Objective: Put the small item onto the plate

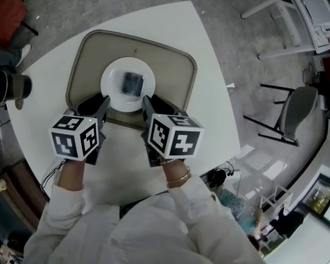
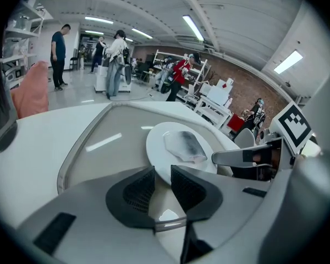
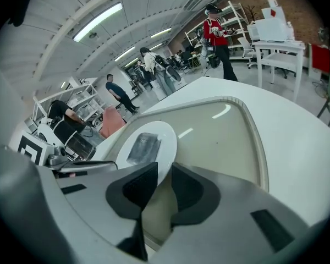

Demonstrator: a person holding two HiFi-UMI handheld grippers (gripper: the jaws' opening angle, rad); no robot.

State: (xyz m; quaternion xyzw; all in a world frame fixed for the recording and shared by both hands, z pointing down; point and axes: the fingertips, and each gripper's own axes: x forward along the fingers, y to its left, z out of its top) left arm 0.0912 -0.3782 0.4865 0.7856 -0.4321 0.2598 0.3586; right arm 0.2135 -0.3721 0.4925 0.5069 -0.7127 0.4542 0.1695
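Note:
A small dark item in clear wrapping [image 1: 133,83] lies in the middle of a white plate [image 1: 111,92], which rests on a beige tray [image 1: 170,65]. The left gripper [image 1: 104,102] sits at the plate's near-left rim and the right gripper [image 1: 146,102] at its near-right rim. In the left gripper view the jaws [image 2: 163,183] stand slightly apart with only tray showing in the gap; the plate [image 2: 157,147] and item [image 2: 184,146] lie just beyond. The right gripper [image 3: 164,180] is likewise open and empty, with the plate [image 3: 168,133] and item [image 3: 144,146] ahead.
The tray sits on a round white table [image 1: 209,114]. A dark cylinder-shaped object [image 1: 11,87] lies at the table's left edge. A grey chair [image 1: 297,111] stands on the floor to the right. Several people stand far off in the room.

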